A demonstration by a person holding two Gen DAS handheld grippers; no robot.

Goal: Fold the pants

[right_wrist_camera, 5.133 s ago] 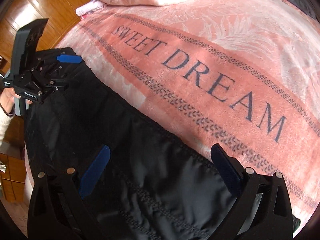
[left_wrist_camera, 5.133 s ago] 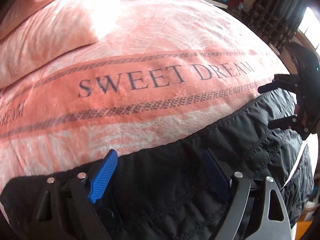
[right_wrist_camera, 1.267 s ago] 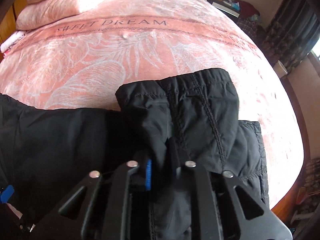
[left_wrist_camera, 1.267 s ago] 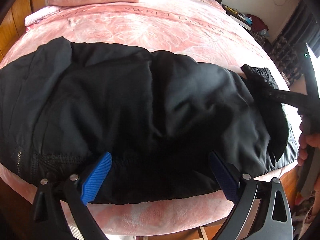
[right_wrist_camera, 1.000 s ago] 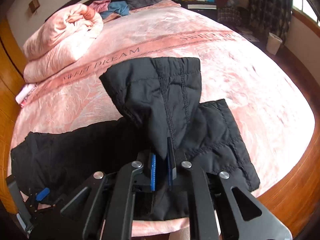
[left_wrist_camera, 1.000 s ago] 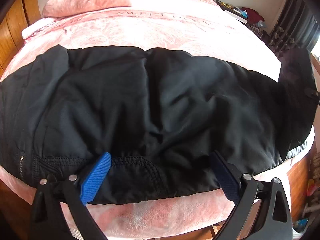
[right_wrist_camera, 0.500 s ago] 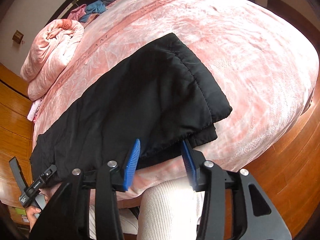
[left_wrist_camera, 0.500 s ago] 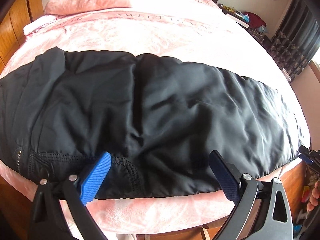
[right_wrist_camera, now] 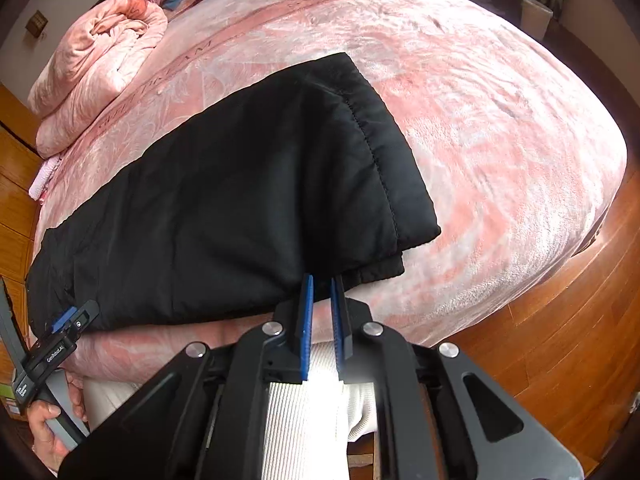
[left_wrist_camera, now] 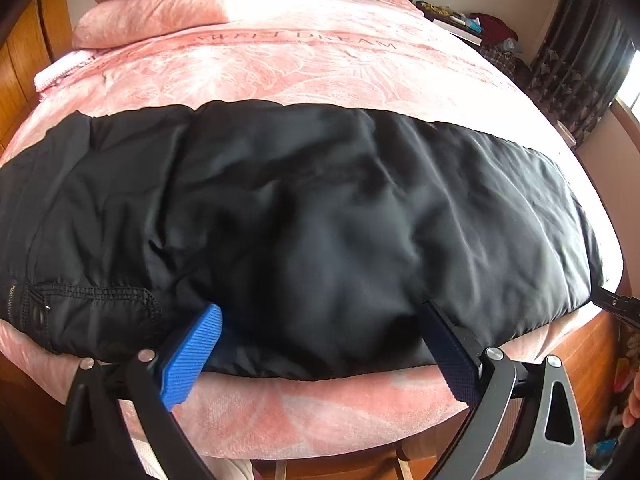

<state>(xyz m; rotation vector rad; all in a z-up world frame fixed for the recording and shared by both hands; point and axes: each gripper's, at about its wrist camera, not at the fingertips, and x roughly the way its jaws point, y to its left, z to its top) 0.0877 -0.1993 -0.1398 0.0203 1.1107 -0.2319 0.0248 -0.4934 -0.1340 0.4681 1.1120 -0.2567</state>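
Note:
The black padded pants lie flat along the near edge of the pink bed, folded lengthwise with one leg on the other, waistband at the left. In the right wrist view the pants show their stacked leg cuffs at the right end. My left gripper is open and empty, its blue pads at the pants' near edge. My right gripper is nearly shut with a narrow gap, empty, just off the near edge by the cuffs. The left gripper also shows in the right wrist view, at the waist end.
The pink "SWEET DREAM" blanket covers the bed. A folded pink duvet lies at the head end. Wooden floor lies beyond the bed's near edge. A white bin and dark curtains stand at the far side.
My right gripper laid the lifted leg cuff down on the other leg, let it go and drew back, its jaws narrowing. My left gripper stayed open at the near edge.

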